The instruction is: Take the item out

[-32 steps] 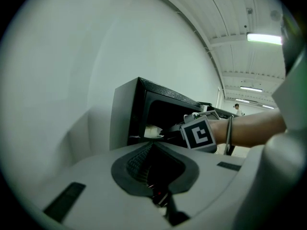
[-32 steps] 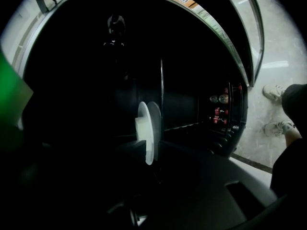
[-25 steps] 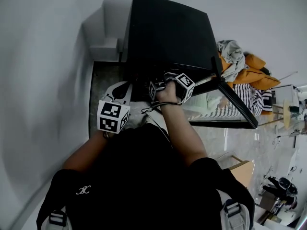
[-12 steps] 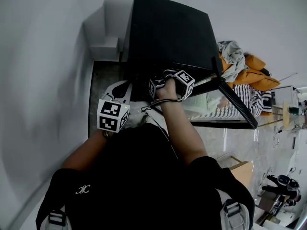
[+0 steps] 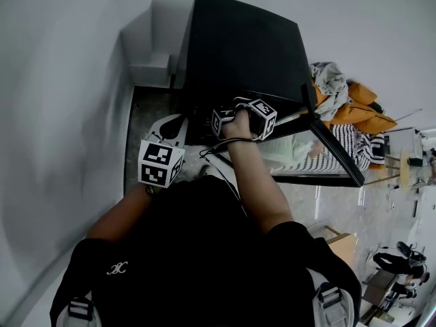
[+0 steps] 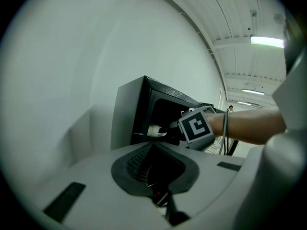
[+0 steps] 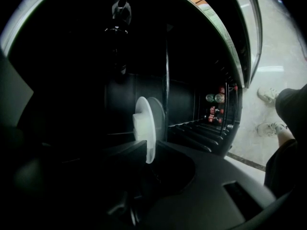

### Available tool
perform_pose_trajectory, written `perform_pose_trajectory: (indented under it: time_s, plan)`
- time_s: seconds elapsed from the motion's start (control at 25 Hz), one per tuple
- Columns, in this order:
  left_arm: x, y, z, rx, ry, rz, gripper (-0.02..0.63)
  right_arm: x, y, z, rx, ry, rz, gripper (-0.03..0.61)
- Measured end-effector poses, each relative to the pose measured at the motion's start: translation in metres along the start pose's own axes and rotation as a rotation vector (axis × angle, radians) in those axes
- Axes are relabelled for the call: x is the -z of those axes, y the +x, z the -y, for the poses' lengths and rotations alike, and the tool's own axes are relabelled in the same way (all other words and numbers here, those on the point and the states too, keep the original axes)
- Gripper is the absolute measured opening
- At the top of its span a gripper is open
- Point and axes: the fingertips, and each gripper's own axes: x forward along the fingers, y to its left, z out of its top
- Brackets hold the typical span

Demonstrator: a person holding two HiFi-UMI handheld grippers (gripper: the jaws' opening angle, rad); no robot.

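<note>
Right gripper (image 7: 147,150) fingers clamp a white dish (image 7: 145,121) by its rim inside the black cabinet (image 5: 238,46); left gripper (image 6: 154,152) fingers closed, empty

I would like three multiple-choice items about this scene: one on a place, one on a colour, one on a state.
1. Where does the right gripper reach?
A) into the black cabinet
B) down to the floor
C) onto a chair

2. What colour is the disc between its jaws?
A) red
B) white
C) orange

3. The cabinet door is:
A) shut
B) taken off
C) open

Answers: 1 A, the cabinet's dark inside surrounds the gripper. 2 B, the disc shows pale white against the dark. 3 C, the door stands swung outward in the head view.
</note>
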Motion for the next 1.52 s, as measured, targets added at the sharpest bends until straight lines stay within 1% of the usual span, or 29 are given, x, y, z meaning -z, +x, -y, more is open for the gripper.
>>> perform_pose_trajectory:
  time_s: [0.12,0.56,1.2,1.52]
  plan:
    - [0.001,-0.001,0.000,-0.002,-0.001,0.001,0.008,-0.002,0.000,0.004,0.011,-0.005,0.002,0.026]
    - [0.003,0.001,0.000,-0.003,0.005,0.001,0.008,-0.001,-0.004,0.008,0.004,-0.040,-0.035,0.025]
    - [0.002,0.013,0.012,0.027,0.032,-0.009,0.008,0.010,-0.035,0.022,-0.002,-0.073,-0.084,0.025]
    - [0.005,0.015,0.014,0.032,0.036,-0.018,0.009,0.013,-0.050,0.022,-0.030,-0.115,-0.102,0.025]
